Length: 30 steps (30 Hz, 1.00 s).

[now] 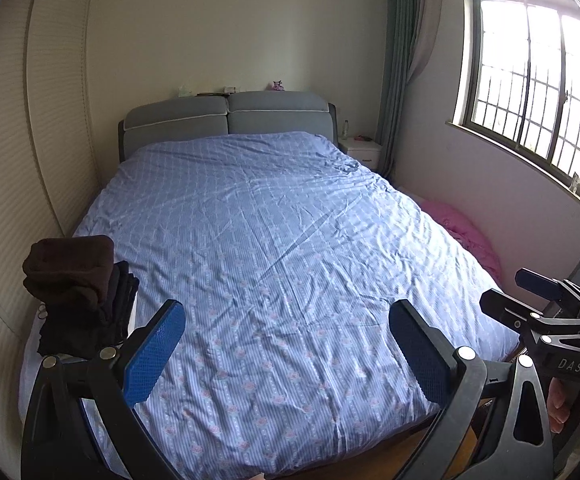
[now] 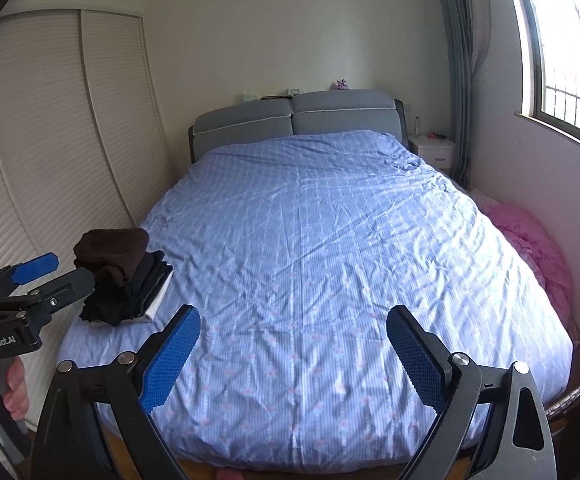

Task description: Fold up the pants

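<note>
Both jaws apart and empty on left gripper (image 1: 287, 344) and right gripper (image 2: 294, 350), above bed (image 1: 273, 248); best pinching top brown pants off stack (image 1: 75, 280) at near-left corner.

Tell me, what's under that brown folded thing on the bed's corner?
Under the brown folded garment lies a stack of black folded clothes, and beneath those a white layer shows at the edge. What kind of clothes they are, and how many, is hidden by the folds.
</note>
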### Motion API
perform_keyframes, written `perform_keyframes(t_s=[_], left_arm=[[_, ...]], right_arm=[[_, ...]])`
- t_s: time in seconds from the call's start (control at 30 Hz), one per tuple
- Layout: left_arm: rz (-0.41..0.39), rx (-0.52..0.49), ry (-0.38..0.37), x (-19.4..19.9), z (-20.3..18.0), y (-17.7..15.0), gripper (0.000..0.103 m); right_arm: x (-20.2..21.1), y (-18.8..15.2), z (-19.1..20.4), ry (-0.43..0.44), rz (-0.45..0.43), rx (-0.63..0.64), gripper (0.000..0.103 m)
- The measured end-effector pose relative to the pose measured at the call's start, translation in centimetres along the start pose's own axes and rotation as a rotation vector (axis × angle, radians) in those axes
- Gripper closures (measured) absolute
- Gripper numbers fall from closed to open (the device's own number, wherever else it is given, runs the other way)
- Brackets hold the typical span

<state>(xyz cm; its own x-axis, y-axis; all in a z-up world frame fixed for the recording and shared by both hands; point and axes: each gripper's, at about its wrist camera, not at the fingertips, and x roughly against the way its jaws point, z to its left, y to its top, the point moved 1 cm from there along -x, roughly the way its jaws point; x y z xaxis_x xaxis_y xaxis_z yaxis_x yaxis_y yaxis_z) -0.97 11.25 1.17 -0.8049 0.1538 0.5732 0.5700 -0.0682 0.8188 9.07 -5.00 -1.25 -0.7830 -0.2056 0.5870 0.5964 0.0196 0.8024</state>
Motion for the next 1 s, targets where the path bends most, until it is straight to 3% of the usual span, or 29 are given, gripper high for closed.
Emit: perform_keyframes(t_s=[1.0], left_arm=[[-0.038, 0.024, -0.001, 1.1, -0.3, -0.3, 0.0]], right_arm=[[1.0, 0.3, 0.0, -0.011, -0.029, 0.005, 0.008]])
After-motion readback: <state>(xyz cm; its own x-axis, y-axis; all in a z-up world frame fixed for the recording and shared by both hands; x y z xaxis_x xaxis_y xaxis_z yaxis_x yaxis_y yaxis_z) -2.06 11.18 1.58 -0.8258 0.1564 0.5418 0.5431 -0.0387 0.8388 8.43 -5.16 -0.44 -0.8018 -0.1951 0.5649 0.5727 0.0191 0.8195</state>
